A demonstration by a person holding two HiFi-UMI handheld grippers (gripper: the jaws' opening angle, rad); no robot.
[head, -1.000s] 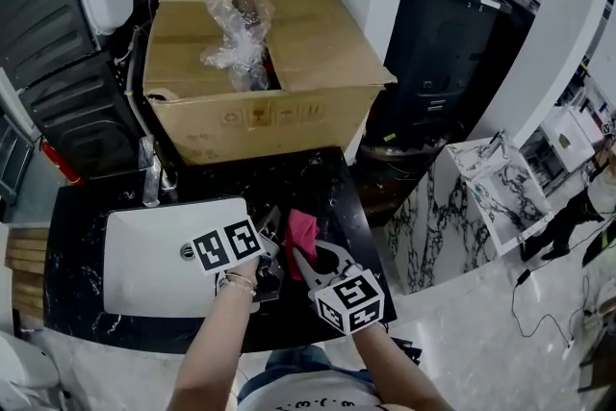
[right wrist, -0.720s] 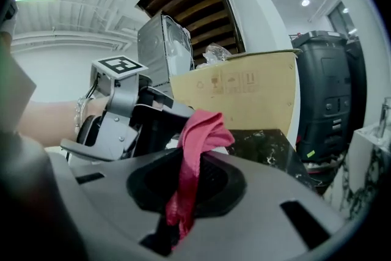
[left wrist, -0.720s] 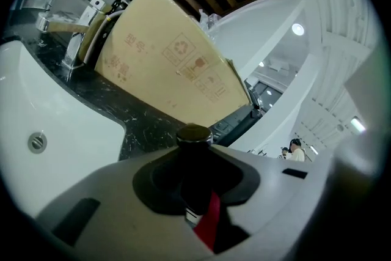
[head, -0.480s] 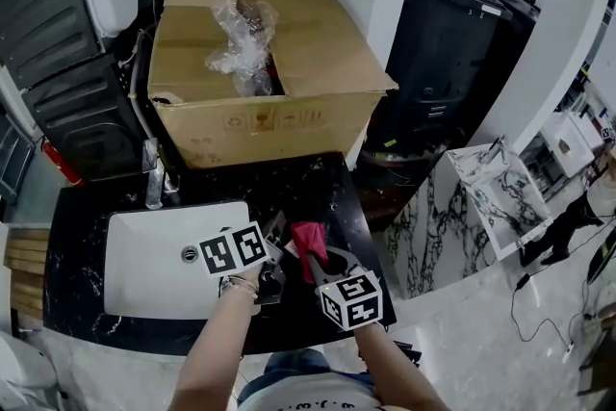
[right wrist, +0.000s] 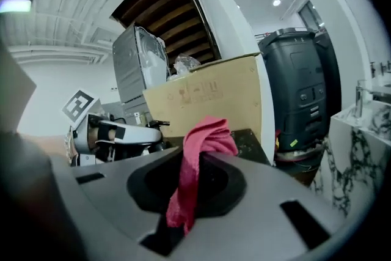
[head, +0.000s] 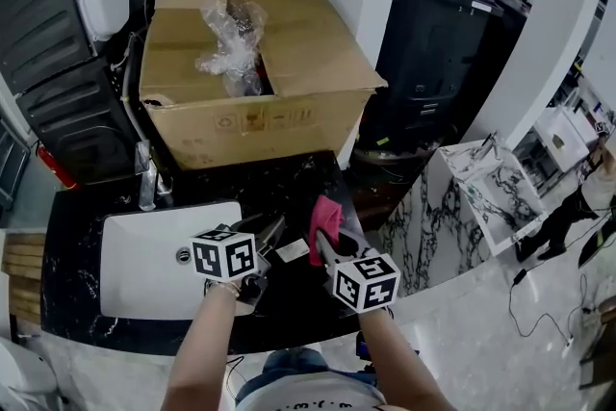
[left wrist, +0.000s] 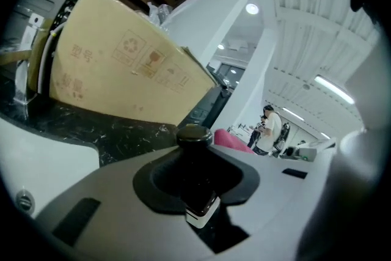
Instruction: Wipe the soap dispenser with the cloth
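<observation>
Right now my left fingers [left wrist: 104, 192] are closed partway around the dark soap dispenser [left wrist: 195, 162]. It stands clamped low in the middle of the left gripper view, its round cap on top. My right fingers [right wrist: 287, 186] pinch the red cloth [head: 325, 217], which bunches up above them just below the centre of the head view, over the black desk [head: 289, 178]. That puts the cloth right of the dispenser, near it, with the white sink [head: 144, 245] at lower left.

Two hand-held grippers, left [head: 269, 233] and right [head: 322, 243]; one cloth [head: 326, 215]; one soap dispenser [left wrist: 194, 162]; one cardboard box [head: 260, 101]; one sink [head: 144, 245].
</observation>
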